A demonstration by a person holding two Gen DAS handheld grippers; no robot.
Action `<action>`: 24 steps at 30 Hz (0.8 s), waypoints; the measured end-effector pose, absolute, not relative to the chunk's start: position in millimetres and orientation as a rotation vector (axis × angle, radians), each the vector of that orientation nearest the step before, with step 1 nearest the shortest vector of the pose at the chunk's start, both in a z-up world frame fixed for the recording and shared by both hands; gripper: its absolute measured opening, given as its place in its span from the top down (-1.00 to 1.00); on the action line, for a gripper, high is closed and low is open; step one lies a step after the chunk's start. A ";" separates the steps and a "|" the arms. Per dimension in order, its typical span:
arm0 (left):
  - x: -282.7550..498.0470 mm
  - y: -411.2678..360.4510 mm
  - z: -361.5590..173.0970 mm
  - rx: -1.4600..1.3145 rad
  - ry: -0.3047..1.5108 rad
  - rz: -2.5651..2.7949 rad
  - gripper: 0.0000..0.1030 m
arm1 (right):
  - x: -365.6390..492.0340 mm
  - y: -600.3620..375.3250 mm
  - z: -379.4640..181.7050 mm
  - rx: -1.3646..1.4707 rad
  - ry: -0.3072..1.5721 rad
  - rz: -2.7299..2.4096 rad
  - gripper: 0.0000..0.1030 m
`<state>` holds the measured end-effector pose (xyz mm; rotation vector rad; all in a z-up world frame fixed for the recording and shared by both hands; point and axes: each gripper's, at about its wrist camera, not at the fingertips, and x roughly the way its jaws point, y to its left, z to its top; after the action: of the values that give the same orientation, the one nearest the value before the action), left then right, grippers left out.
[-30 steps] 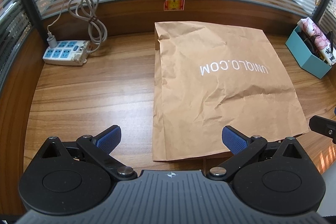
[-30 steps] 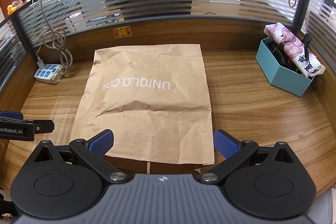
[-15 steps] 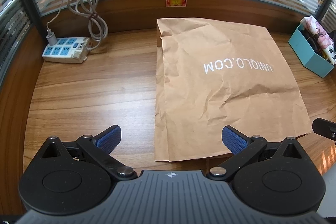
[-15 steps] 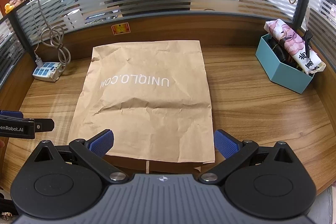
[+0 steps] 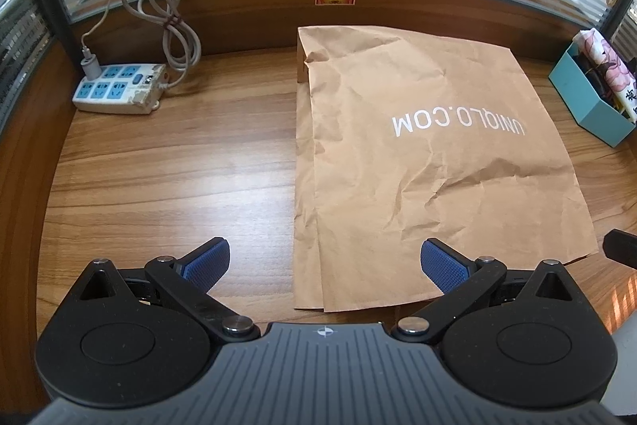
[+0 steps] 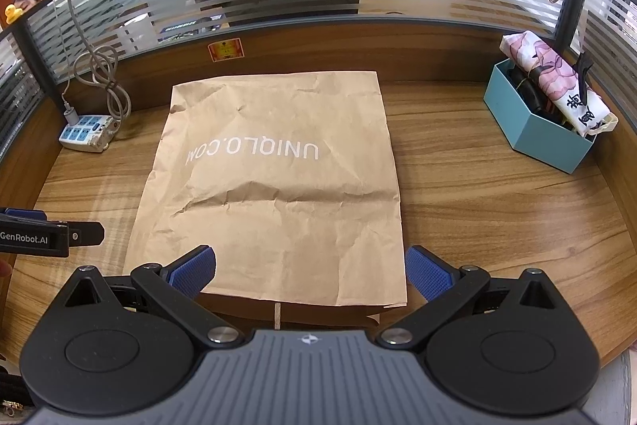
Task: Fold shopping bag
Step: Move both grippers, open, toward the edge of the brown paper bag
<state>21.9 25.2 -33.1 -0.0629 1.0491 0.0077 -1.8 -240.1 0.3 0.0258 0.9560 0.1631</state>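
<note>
R wrist: bag (image 6: 274, 186) flat ahead of R tongs (image 6: 310, 267) | L tongs (image 5: 324, 263) at its near-left corner | both spread

I count one brown paper shopping bag (image 6: 274, 186) on my desk, one white power strip (image 6: 85, 133) far left, one teal box (image 6: 537, 134) far right, and my two grippers, left gripper (image 5: 324, 263) and right gripper (image 6: 310, 267).

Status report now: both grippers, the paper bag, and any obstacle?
Left gripper open, empty. Right gripper open, empty. Paper bag flat on desk, unfolded. Nothing on it.
</note>
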 end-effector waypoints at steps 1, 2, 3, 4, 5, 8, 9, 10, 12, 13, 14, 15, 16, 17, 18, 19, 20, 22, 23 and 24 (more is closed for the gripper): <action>23.8 26.7 -35.1 -0.067 1.051 0.007 -1.00 | -2.2 -240.5 -0.4 0.025 0.957 0.161 -0.99; 25.8 28.5 -37.1 -0.074 1.052 0.005 -1.00 | -3.2 -240.8 -1.3 0.025 0.958 0.159 -0.99; 28.1 30.9 -39.0 -0.088 1.054 0.001 -1.00 | -3.3 -241.7 -2.3 0.026 0.961 0.157 -0.99; 30.6 33.3 -40.8 -0.104 1.055 -0.004 -1.00 | -2.9 -242.6 -3.3 0.025 0.963 0.154 -0.99; 33.6 35.7 -42.8 -0.120 1.059 -0.010 -1.00 | -2.4 -243.4 -4.2 0.024 0.965 0.150 -0.99; 42.0 40.3 -48.0 -0.141 1.067 -0.024 -0.98 | -0.7 -245.7 -7.7 0.022 0.972 0.138 -0.99; 44.6 41.7 -49.7 -0.146 1.069 -0.029 -0.98 | 0.1 -246.7 -9.1 0.022 0.976 0.133 -0.99; 47.3 43.1 -51.3 -0.152 1.071 -0.033 -0.98 | 1.0 -247.6 -10.5 0.021 0.980 0.128 -0.99; 52.7 45.9 -54.6 -0.162 1.075 -0.042 -0.98 | 3.1 -249.7 -13.5 0.020 0.986 0.120 -0.99; 55.4 47.3 -56.2 -0.167 1.077 -0.047 -0.98 | 4.2 -250.8 -15.0 0.019 0.989 0.115 -0.99; 58.1 48.7 -57.8 -0.172 1.079 -0.051 -0.98 | 5.3 -251.9 -16.5 0.019 0.992 0.111 -0.99; 60.8 50.0 -59.4 -0.177 1.081 -0.055 -0.98 | 6.7 -253.1 -18.1 0.018 0.995 0.107 -0.99; 63.5 51.4 -61.1 -0.182 1.083 -0.060 -0.98 | 7.9 -254.3 -19.6 0.018 0.997 0.103 -0.99; 66.2 52.8 -62.7 -0.187 1.085 -0.064 -0.98 | 8.7 -255.5 -20.9 0.018 1.000 0.101 -0.99; 68.3 54.1 -64.0 -0.190 1.086 -0.069 -0.98 | 9.5 -256.7 -22.2 0.019 1.003 0.099 -0.99; 69.2 53.7 -65.9 -0.187 1.086 -0.076 -0.98 | 11.2 -259.5 -25.2 0.020 1.006 0.096 -0.99; 69.9 51.7 -69.3 -0.184 1.085 -0.088 -0.98 | 13.6 -262.4 -28.4 0.022 1.010 0.094 -0.99; 71.5 52.2 -71.9 -0.202 1.084 -0.108 -0.98 | 19.2 -265.5 -32.5 0.022 1.015 0.098 -0.99; 72.2 52.5 -72.9 -0.214 1.085 -0.117 -0.98 | 22.8 -267.0 -34.5 0.021 1.017 0.101 -0.99; 73.1 52.4 -73.5 -0.222 1.087 -0.122 -0.98 | 26.4 -268.5 -36.5 0.020 1.019 0.105 -0.99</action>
<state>73.1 52.4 -73.5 -0.2224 1.0868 -0.1219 26.4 -268.5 -36.5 0.0196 1.0188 0.1046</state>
